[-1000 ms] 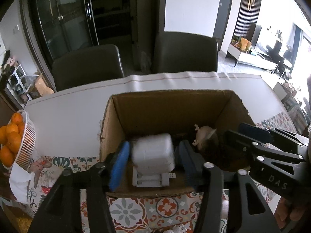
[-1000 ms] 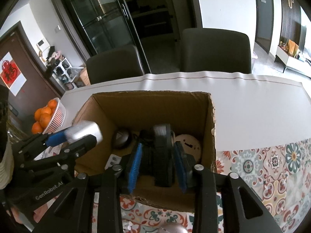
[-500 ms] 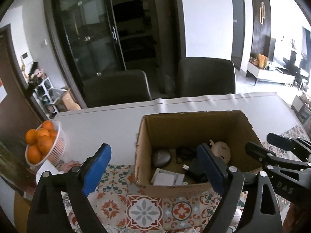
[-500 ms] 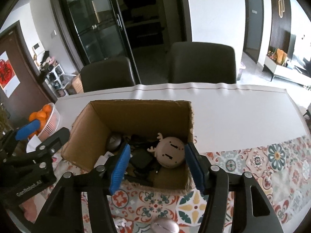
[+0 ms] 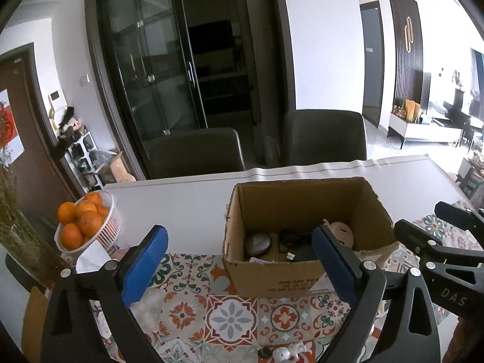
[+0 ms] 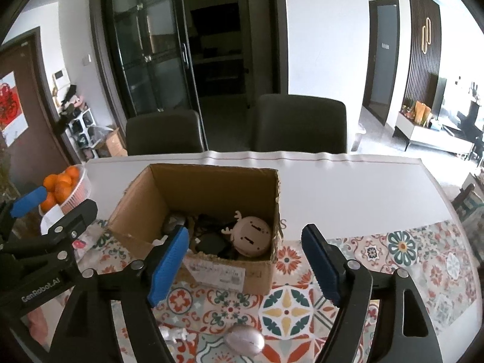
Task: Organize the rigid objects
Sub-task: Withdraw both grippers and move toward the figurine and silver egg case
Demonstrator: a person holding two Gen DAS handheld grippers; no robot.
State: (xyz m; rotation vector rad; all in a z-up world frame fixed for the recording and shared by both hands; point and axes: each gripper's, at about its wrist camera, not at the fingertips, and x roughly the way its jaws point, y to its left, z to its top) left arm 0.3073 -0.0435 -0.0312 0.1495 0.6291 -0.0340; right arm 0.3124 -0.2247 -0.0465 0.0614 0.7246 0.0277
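Note:
An open cardboard box point(image 5: 272, 281) point(image 6: 266, 187) stands on the patterned tablecloth. Inside lie a beige round toy with antlers point(image 6: 252, 236) point(image 5: 341, 233), a grey mouse point(image 5: 257, 243) and dark cables and devices point(image 6: 211, 242). My left gripper point(image 5: 239, 260) is open and empty, pulled back in front of the box. My right gripper point(image 6: 245, 260) is open and empty, also in front of the box. A silvery egg-shaped object point(image 6: 245, 343) and a small white figure point(image 6: 174, 334) point(image 5: 286, 351) lie on the cloth near me.
A white basket of oranges point(image 5: 87, 227) point(image 6: 63, 187) stands at the left with white paper beside it. Two dark chairs point(image 5: 196, 154) point(image 6: 299, 124) stand behind the table. The far half of the table has a white cloth point(image 6: 348, 187).
Both grippers let go of their objects into the box, opened wide, and drew back and up away from it. The white charger and the black object now lie in the box.

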